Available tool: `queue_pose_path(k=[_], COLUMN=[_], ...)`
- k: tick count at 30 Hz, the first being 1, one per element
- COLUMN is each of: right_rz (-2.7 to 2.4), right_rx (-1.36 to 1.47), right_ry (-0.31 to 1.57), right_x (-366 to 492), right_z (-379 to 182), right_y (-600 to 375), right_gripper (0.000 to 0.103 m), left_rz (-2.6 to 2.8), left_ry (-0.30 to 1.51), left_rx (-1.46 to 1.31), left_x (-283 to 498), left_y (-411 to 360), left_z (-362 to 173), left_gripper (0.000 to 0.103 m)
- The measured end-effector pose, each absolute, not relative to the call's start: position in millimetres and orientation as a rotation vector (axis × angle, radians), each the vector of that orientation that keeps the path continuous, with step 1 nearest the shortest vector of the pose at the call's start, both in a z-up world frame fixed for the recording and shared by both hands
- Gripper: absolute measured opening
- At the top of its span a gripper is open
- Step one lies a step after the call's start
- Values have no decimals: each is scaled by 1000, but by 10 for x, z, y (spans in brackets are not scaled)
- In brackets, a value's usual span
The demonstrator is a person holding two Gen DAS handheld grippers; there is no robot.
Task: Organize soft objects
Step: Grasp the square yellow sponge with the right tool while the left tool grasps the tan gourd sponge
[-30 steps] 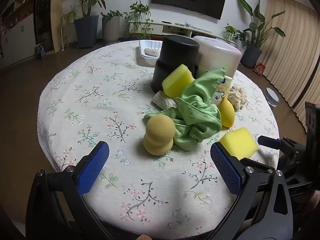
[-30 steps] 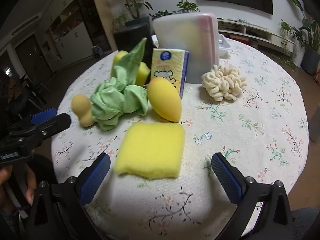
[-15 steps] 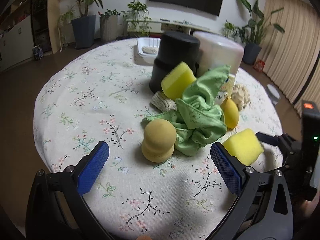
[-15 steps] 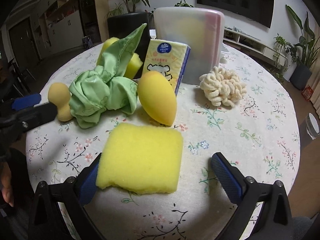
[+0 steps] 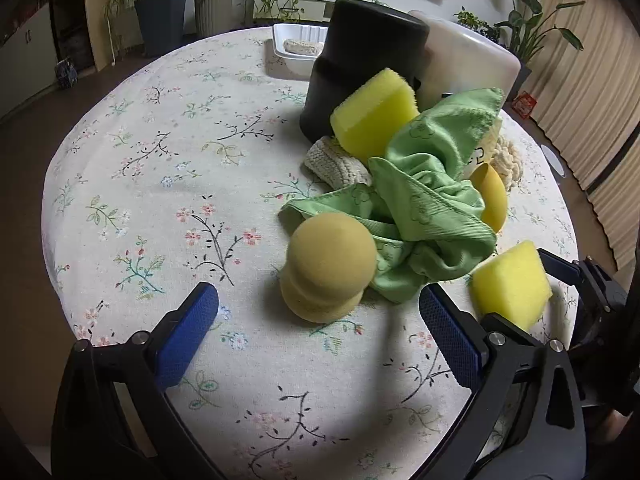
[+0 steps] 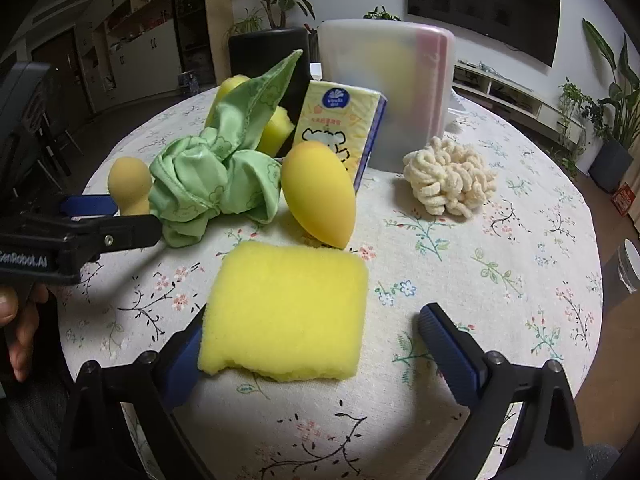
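Both tongs gape open; right tongs (image 6: 312, 344) straddle the yellow sponge (image 6: 286, 314) at lower centre, judged light, squashy, best pinched across its side edges.

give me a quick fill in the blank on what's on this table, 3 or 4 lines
1. The crumpled cloth in the middle of the pile is ____ in colour.
2. The flat yellow sponge lies between the fingers of the ____ gripper.
3. The left gripper, jaws wide apart, points at the tan ____-shaped sponge.
4. The tissue pack stands leaning against the translucent ____.

Missing words: green; right; gourd; container
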State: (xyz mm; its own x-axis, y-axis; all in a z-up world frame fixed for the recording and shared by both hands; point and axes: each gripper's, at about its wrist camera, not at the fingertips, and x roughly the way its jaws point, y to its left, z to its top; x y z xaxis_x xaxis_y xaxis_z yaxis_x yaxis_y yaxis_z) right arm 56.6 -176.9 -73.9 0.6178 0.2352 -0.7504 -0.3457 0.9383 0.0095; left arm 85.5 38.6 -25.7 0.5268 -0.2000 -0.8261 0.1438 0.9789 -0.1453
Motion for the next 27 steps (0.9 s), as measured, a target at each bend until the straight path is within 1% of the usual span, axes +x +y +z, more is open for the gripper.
queue_pose_path(k=[4,6,7,8,9,16,18,21,22,23,27], right_rz=[348,352,353,353,354,353,353,360,364,367,372], right_rx=[-142,-143,-143,-143,-142,-144,-147,-152,-153,-156,-158], right_ry=[835,833,833,832,832,832,831,828,827,825,824], right_x=[544,534,535,536,533,523,523,513,509,506,499], right_z=[-739,-740,-742,-742,-741,-743,-739,-728,-723,-720,-712], right_y=[-1795,-1804,-1800,-1799,-1802,-1812,-1800,-1781,-1776,-1770,-1754], right_gripper=[100,100,100,100,100,99,97,92,92,90,88], left_rz=[-209,-225,-247,-269,-293,-345,-341,-346,-349,-353,-352], left_ry=[1010,1015,1018,1026,1034,1059,1054,1050,1048,1048,1044], left_rx=[-50,-33,-29,-26,-23,23,11,1,-2,-4,19], left_x=[909,911,912,918,924,951,961,969,975,987,991], left_y=[465,490,502,509,505,401,425,439,443,441,394], left_z=[-229,-200,-183,-176,-174,-206,-200,-200,-196,-195,-203], left_gripper=[100,90,80,73,71,70,70,64,59,56,55])
